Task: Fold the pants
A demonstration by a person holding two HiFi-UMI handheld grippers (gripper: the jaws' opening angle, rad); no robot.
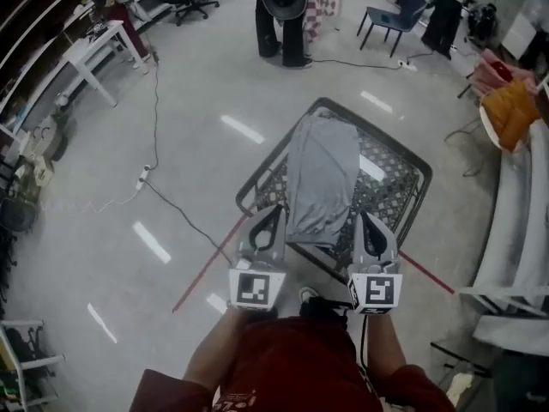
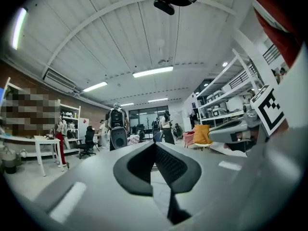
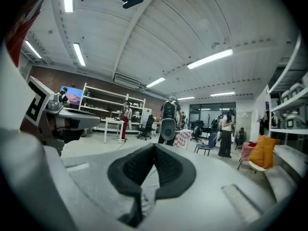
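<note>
Left tool (image 1: 273, 211): jaws are seen closed together in the left gripper view, the dark pads (image 2: 175, 167) meeting at the tip with nothing between them; it is held level at lower centre of the head view, just left of the cloth's near end.
Right tool (image 1: 364, 218): jaws are likewise closed on nothing, the pads (image 3: 169, 167) being pressed together; it is held just right of the cloth's near end.
Contact with cloth: cannot be told for either tool from the head view.
Pants (image 1: 322, 174): grey, laid lengthwise at centre frame on the worktop, running from its far edge to its near edge, the near end lying between the two tools.
Worktop (image 1: 399, 187): patterned top in a dark frame, turned corner-on to the camera.
Floor (image 1: 171, 161): pale and glossy, crossed by a dark cable (image 1: 176, 211) at left.
Background: a standing person (image 1: 283, 20) is seen at upper centre, a blue chair (image 1: 393, 14) at upper right.
</note>
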